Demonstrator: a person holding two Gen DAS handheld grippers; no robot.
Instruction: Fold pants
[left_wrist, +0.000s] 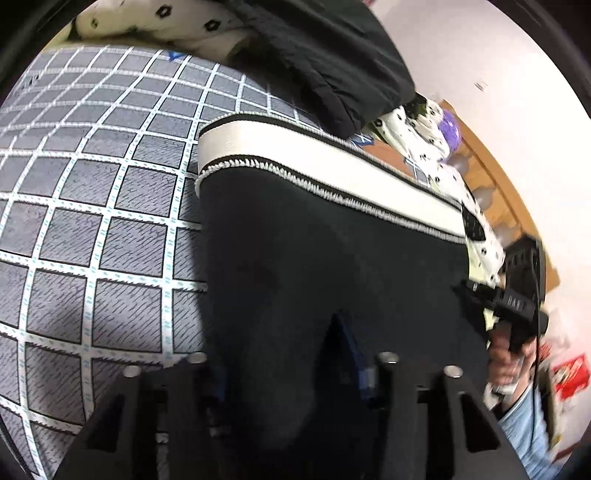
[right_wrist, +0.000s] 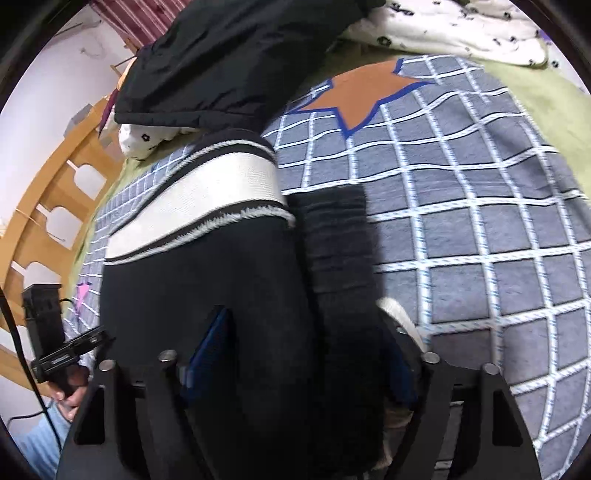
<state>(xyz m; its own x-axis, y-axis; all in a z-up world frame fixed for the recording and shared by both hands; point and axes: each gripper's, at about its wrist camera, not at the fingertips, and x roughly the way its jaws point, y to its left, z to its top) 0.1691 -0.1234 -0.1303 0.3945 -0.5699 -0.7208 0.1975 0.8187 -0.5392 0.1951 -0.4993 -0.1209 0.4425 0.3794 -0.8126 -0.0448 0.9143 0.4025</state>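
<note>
The black pants with a white knitted waistband (left_wrist: 332, 236) lie on the grey checked bedspread (left_wrist: 92, 221), directly ahead of and under the left gripper (left_wrist: 284, 354), waistband at the far end. To that gripper's left lies bare bedspread; to its right, the right gripper (left_wrist: 513, 302). Beyond the waistband a black padded jacket (right_wrist: 229, 62) overlaps a white flower-print quilt (right_wrist: 461, 33). A wooden bed rail (right_wrist: 55, 206) stands left of the right gripper.

Black pants (left_wrist: 332, 266) with a white waistband (left_wrist: 332, 166) lie on the grey checked bedsheet (left_wrist: 92, 221); the left gripper (left_wrist: 284, 354) is low over the dark cloth.
</note>
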